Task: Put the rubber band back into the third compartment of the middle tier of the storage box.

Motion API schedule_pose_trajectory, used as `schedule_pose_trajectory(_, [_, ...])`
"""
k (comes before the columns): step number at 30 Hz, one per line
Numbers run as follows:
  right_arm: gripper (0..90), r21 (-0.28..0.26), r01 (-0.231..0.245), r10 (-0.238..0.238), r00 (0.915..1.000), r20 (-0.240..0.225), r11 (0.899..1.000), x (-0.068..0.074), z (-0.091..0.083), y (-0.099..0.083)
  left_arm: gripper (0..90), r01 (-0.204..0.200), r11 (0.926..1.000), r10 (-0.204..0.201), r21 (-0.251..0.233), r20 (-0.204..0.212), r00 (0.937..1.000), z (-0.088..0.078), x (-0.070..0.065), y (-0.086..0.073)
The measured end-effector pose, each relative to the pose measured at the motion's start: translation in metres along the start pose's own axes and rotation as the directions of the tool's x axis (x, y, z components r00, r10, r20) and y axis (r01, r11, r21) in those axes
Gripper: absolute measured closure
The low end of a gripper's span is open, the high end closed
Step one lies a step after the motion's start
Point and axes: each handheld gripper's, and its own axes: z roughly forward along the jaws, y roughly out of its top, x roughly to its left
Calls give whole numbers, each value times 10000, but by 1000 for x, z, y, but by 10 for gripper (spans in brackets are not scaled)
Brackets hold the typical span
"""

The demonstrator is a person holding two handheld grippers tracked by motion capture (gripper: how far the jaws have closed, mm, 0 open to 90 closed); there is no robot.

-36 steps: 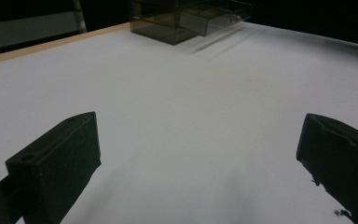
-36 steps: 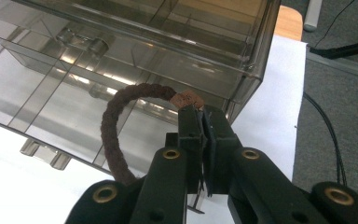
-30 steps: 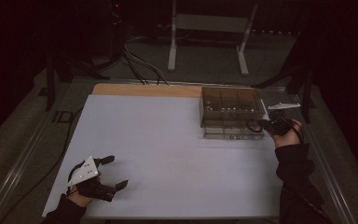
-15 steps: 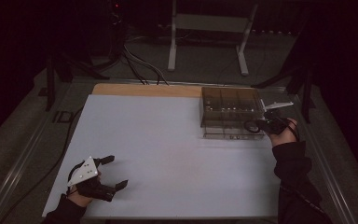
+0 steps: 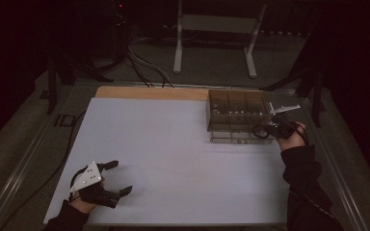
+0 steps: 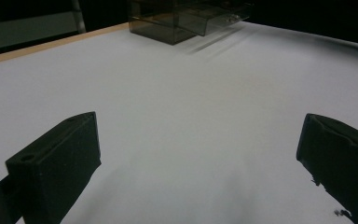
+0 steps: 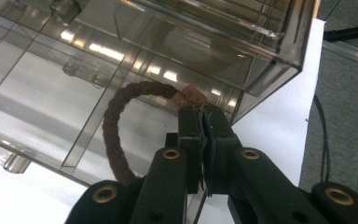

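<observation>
**Right gripper pinching a cord loop at the clear box; left gripper sitting wide open**

The right gripper [image 7: 203,116] is hovering at the near right corner of the clear compartment box [image 5: 236,108], which is sitting at the far right of the white table [image 5: 173,144]. Its jaws are pressing nearly together and clamping a dark brown braided cord loop [image 7: 116,112] just below the small tan tag [image 7: 189,97] on it. The loop is arcing up and left in front of the box's transparent wall; can't tell whether it's touching the wall. In the high view the loop [image 5: 259,131] is showing as a dark ring at the box's near edge, right beside the hand.

The left gripper [image 5: 115,178] is resting at the near left corner of the table, well apart from the box. Its jaws are standing wide apart and gripping nothing, with bare table surface between them in the left gripper view.
</observation>
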Motion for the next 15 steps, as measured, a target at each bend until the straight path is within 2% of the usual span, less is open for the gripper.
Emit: schedule_pose_trajectory(15, [866,521,282,-282,9996,-9,9982,3,6,3,3,6,10000,-6,-30,-7,10000,0,0,0])
